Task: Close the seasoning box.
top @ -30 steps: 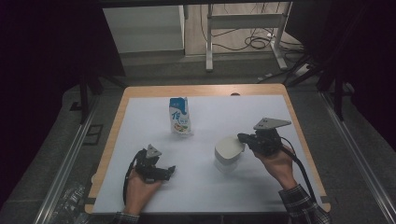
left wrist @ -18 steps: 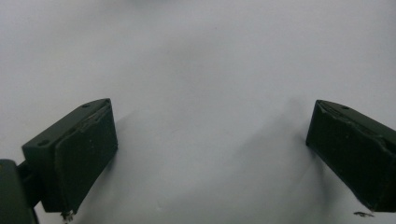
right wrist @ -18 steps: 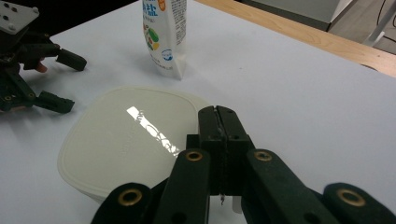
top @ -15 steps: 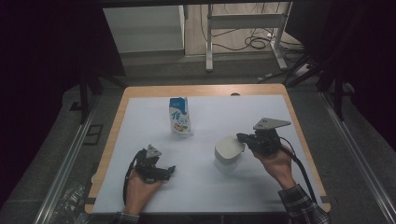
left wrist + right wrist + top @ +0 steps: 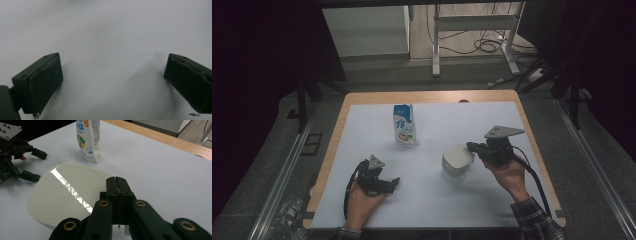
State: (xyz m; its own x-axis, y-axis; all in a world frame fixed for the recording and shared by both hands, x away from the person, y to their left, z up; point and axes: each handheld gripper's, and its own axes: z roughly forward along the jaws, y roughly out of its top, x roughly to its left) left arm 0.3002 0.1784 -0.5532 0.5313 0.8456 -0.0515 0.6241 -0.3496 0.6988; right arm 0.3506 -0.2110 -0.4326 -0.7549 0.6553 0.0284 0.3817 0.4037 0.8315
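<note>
One white tub (image 5: 457,161) with a flat lid is sitting a little right of the middle in the high view, on the white sheet that is covering the bench (image 5: 432,97). The right hand-held gripper (image 5: 473,148) is pointing left at it, and its tip is sitting right at the tub's right edge, maybe touching it. In the right gripper view the two black jaws are pressing flat together with nothing between them, and the tub (image 5: 66,195) is lying just left of them. The lid looks about as wide as it is long, so it has no clear long side. The left hand-held gripper (image 5: 391,183) is resting low in the lower left of the high view, well apart from the tub, so the right hand is much nearer. Its jaws are standing wide apart in the left gripper view, holding nothing, with bare white sheet between them. One milk carton (image 5: 404,124) is standing upright above the tub, near the middle. So there are one tub, one carton and two grippers.
</note>
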